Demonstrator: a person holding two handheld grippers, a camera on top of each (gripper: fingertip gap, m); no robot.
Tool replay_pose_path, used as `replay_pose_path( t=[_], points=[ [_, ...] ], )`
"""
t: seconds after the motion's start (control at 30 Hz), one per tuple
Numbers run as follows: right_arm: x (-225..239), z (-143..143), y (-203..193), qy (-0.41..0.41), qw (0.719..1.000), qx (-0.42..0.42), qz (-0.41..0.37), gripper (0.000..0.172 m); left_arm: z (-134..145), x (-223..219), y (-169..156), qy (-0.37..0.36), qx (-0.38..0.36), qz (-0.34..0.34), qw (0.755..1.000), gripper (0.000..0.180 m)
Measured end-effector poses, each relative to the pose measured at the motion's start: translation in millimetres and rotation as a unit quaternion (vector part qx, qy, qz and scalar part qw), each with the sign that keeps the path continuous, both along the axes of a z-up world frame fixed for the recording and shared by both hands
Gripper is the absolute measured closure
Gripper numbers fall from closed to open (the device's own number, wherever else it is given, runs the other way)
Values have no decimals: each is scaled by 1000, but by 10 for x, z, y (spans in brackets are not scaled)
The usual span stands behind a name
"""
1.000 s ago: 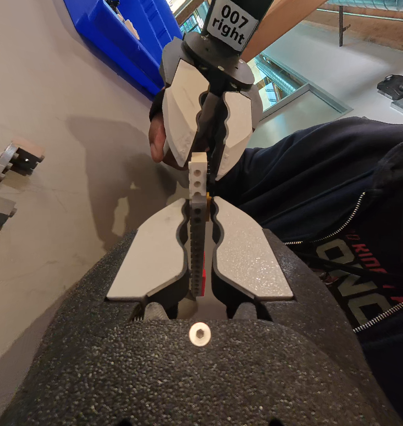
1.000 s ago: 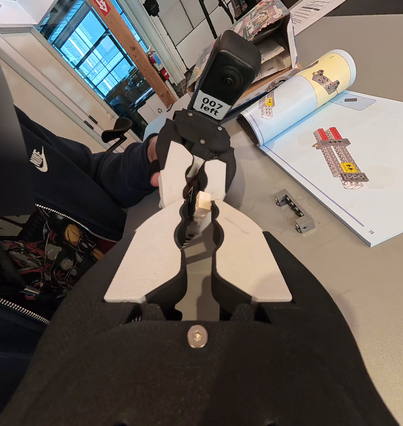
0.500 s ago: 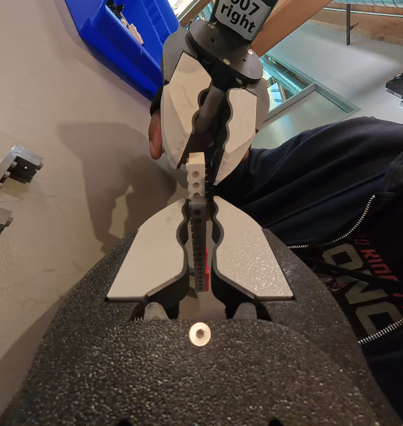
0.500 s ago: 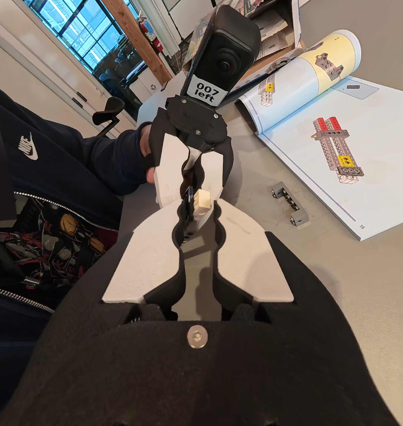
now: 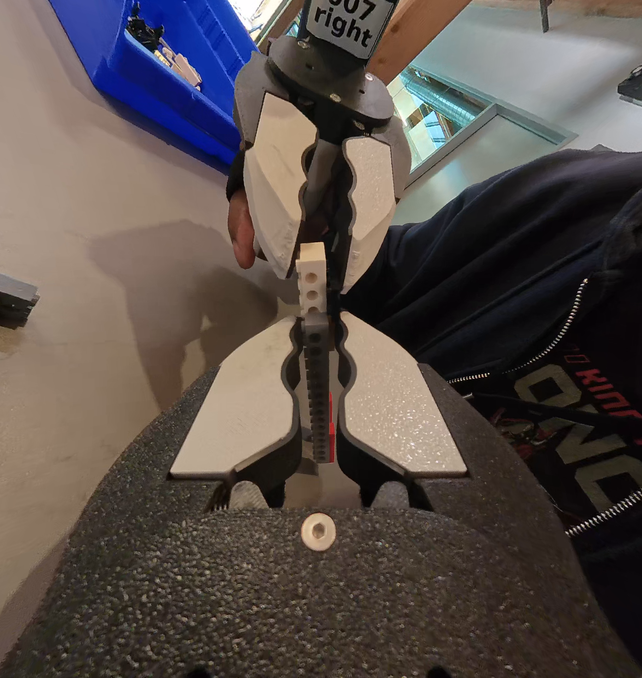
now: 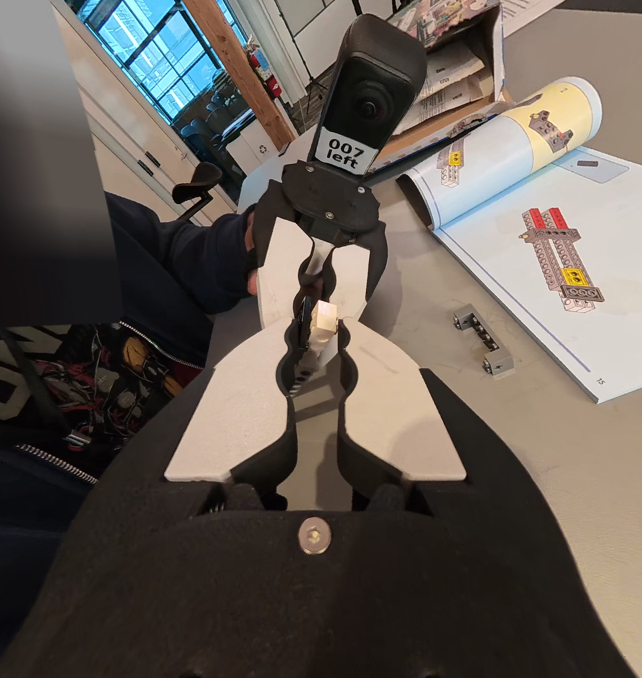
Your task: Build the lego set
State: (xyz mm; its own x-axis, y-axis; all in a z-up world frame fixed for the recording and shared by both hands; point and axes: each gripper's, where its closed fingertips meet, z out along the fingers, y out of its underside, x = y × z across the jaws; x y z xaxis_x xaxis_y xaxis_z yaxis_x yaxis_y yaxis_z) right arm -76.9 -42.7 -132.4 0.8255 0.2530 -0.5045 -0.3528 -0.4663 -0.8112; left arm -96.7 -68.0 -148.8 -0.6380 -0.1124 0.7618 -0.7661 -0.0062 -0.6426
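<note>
My left gripper (image 5: 317, 323) is shut on a brick assembly, a long grey beam with holes (image 5: 315, 352) with a red brick (image 5: 331, 429) on its side. A white beam (image 5: 312, 282) sticks out past the fingertips. My right gripper (image 5: 319, 268) faces it from beyond. In the right wrist view, my right gripper (image 6: 314, 324) is shut on the white beam's (image 6: 325, 315) end and a thin black plate (image 6: 305, 319) lying against its side. The left gripper's fingers (image 6: 282, 264) stand just behind. The assembly is held in the air above the table.
A blue bin (image 5: 165, 80) stands at the far left, with grey brick parts (image 5: 7, 304) on the table nearby. An open instruction booklet (image 6: 532, 275), a loose grey brick piece (image 6: 482, 337) and a cardboard box (image 6: 459, 44) lie to the right. A person's dark jacket (image 5: 495, 257) is close by. Both grippers' tips are close together, under 4 cm apart.
Little differs. Both grippers keep their hold on the assembly. The right gripper has drawn slightly closer over the white beam's end and the pair has tilted a little.
</note>
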Motion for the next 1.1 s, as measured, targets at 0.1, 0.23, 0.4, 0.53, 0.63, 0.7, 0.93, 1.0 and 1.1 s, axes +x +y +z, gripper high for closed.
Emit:
replay_pose_path(
  t=[0.1, 0.23, 0.4, 0.53, 0.63, 0.7, 0.93, 1.0, 1.1],
  points=[
    [-11, 25, 0, -6, 1000, 3, 0, 152, 20, -7, 0, -10, 2, -1, 1000, 165],
    [-23, 43, -9, -11, 1000, 6, 4, 152, 25, -16, -11, -26, 13, 0, 1000, 165],
    [-46, 88, -10, -6, 1000, 13, 12, 154, 63, -34, -22, -38, 11, -4, 999, 165],
    [-34, 70, -1, -13, 1000, 7, 7, 154, 42, -24, -18, -39, 20, 0, 999, 165],
    [-18, 62, 10, -21, 1000, 6, -1, 154, 35, -5, -4, -36, 20, 5, 999, 165],
    [-8, 59, 14, -30, 1000, 3, -6, 154, 29, 0, -2, -35, 22, 7, 999, 165],
    [-12, 62, 19, -20, 1000, 3, -3, 154, 45, -9, -2, -20, 2, 1, 1000, 165],
    [-17, 69, 18, -3, 1000, 8, 3, 154, 56, -21, -4, -19, -6, -4, 1000, 164],
    [-24, 87, 18, 43, 999, 17, 10, 154, 80, -39, -13, -21, -15, -11, 1000, 164]
  ],
)
